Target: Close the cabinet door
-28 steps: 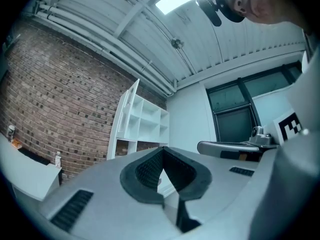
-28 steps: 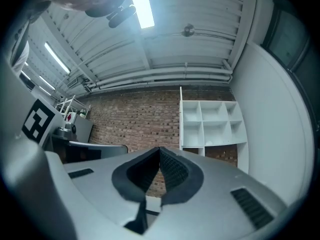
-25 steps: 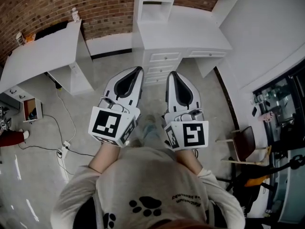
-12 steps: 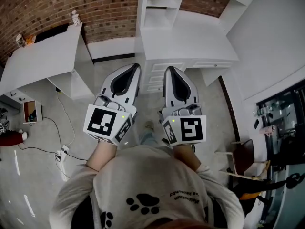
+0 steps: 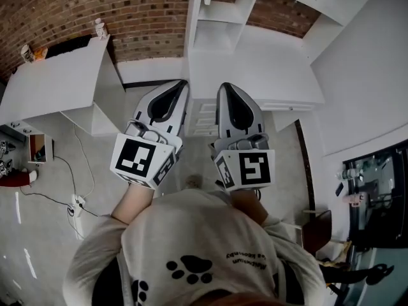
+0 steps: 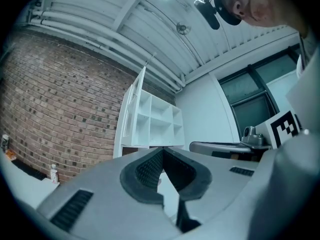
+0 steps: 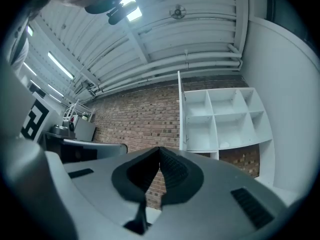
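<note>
A white shelf cabinet stands on a white desk against the brick wall. Its thin white door stands open, seen edge-on at the shelf's left side; the left gripper view also shows this door. My left gripper and right gripper are side by side in front of the desk, pointing at it, short of the cabinet. Both are shut with nothing between the jaws. The left gripper's pads meet at the tip, and so do the right gripper's.
Drawers sit under the desk just past the gripper tips. A second white desk with a small bottle stands at the left. Cables and a power strip lie on the floor. A white wall closes the right side.
Both grippers, with the person, have moved forward toward the white desk and shelf cabinet, which now lie closer under their tips. Both jaws stayed shut.
</note>
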`<action>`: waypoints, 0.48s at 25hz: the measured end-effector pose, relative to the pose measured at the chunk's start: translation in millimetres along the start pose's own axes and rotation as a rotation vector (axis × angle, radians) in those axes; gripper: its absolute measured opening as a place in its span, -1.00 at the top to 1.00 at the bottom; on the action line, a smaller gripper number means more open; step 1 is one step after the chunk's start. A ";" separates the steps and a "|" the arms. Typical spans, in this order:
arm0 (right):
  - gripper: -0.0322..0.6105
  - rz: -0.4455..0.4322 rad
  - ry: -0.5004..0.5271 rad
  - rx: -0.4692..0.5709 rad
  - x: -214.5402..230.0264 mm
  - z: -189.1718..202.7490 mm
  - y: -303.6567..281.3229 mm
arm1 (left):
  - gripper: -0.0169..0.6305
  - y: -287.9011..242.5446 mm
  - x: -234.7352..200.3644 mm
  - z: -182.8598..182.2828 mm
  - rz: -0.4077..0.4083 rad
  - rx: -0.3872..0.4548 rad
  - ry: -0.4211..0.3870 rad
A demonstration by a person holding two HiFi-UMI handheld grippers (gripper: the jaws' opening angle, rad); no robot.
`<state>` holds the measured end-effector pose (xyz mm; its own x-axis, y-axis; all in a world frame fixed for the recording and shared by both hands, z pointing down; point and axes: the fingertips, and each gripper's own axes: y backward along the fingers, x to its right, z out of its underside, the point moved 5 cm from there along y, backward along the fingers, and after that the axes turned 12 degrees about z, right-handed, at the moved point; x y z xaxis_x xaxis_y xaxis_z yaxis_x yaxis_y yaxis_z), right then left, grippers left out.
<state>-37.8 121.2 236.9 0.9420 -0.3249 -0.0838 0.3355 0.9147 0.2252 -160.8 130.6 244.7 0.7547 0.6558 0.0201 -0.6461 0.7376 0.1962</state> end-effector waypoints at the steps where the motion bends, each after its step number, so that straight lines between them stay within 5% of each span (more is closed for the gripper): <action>1: 0.87 -0.010 0.002 0.000 4.6 1.4 -7.6 | 0.92 -7.8 -3.0 1.1 -0.005 0.002 0.000; 12: 0.87 -0.087 -0.024 -0.028 38.8 28.7 -68.1 | 0.92 -58.4 -32.0 20.8 -0.075 -0.019 0.004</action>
<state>-24.0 39.4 246.2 0.9093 -0.4087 -0.0785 0.4161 0.8890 0.1912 -144.9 63.2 253.0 0.8008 0.5989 0.0025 -0.5897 0.7878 0.1781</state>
